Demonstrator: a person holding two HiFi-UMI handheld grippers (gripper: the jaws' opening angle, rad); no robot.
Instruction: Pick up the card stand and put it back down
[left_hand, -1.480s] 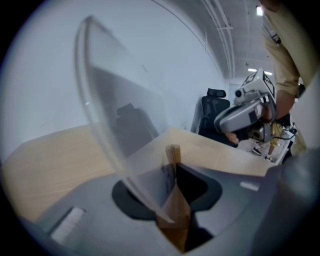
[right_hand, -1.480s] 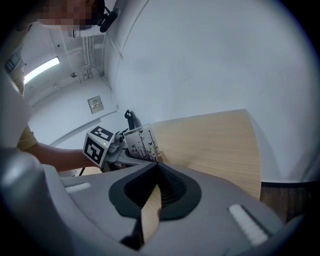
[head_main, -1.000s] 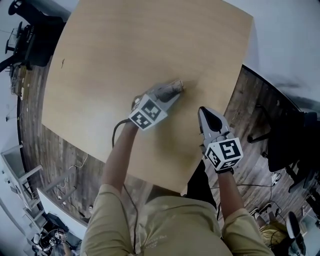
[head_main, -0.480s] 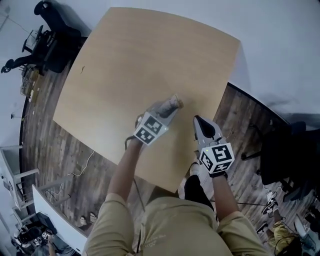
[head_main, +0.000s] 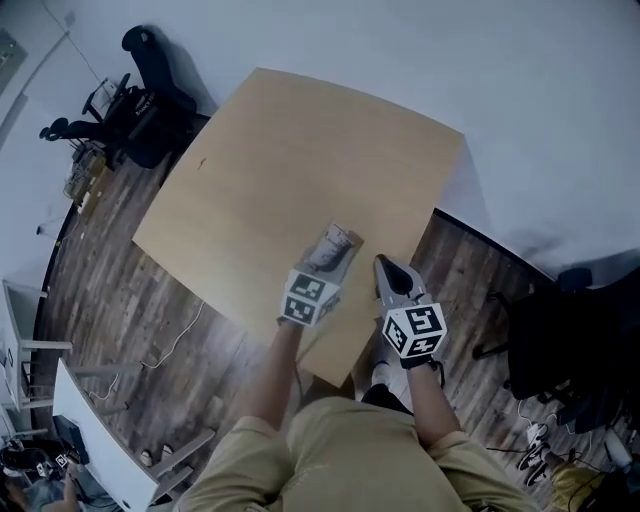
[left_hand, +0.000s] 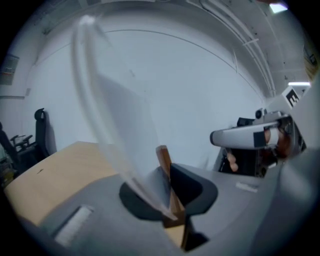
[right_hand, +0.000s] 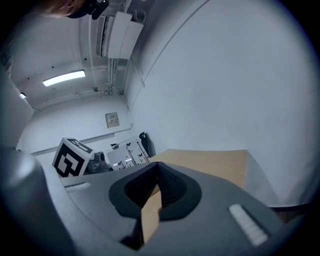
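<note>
Left tongs (left_hand: 167, 187) were pinching the card stand (left_hand: 125, 140), a clear curved plastic sheet set in a narrow brown wooden base (left_hand: 164, 162). The pads were pressed on the base, and the sheet rose tilted up and to the left, blurred.

From the head view, the stand (head_main: 337, 243) was at the tip of the left tongs (head_main: 330, 262), held clear above the near part of the pale wooden square counter (head_main: 270, 170).

Right tongs (right_hand: 156, 172) had their pads pressed together at the tips, with nothing between them. They hovered just right of the left pair, over the counter's near edge, apart from the stand.

Each pair carried a black-and-white marker cube (head_main: 413, 332).

Dark wood-plank floor (head_main: 110, 290) surrounded the counter. A black office chair (head_main: 150, 110) stood by its far left corner.
</note>
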